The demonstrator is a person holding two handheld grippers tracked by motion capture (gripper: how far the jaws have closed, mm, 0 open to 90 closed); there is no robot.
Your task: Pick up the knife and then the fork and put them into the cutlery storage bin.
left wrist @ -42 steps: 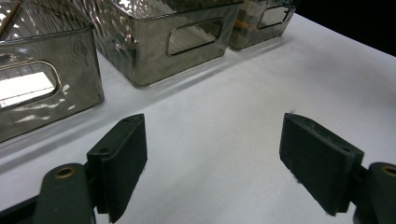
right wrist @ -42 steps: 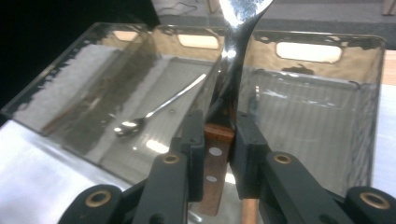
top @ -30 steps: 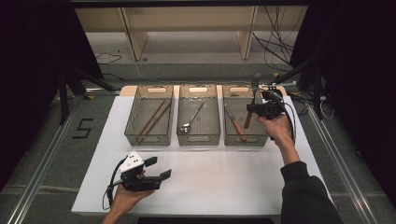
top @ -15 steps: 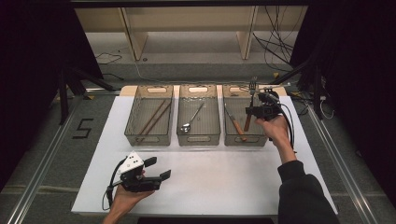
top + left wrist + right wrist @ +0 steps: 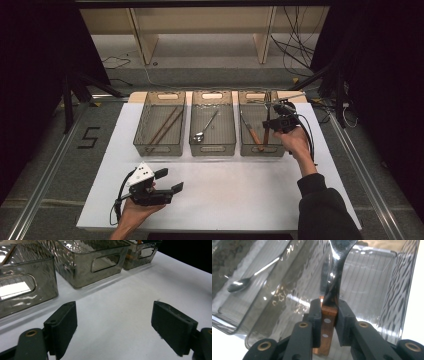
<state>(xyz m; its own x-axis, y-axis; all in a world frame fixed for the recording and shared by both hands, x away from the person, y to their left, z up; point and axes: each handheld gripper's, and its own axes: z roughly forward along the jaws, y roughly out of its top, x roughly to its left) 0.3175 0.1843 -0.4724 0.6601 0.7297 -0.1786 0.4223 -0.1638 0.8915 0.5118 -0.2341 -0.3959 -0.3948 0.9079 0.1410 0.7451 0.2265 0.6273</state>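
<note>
Right gripper (image 5: 329, 312) pinches a wooden-handled knife (image 5: 327, 326) over the right bin (image 5: 249, 148); left gripper (image 5: 113, 322) spread wide, lower left.

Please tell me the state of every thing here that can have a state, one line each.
Left gripper: open, empty, above the white table.
Right gripper: shut on wooden-handled steel utensil, over right clear plastic bin.
Steel spoon: lying in middle clear bin.
Brown chopsticks: lying in left clear bin.

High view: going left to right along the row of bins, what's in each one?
Left bin: chopsticks → middle bin: spoon → right bin: wooden-handled knife, with the right gripper holding another wooden-handled utensil over it.
</note>
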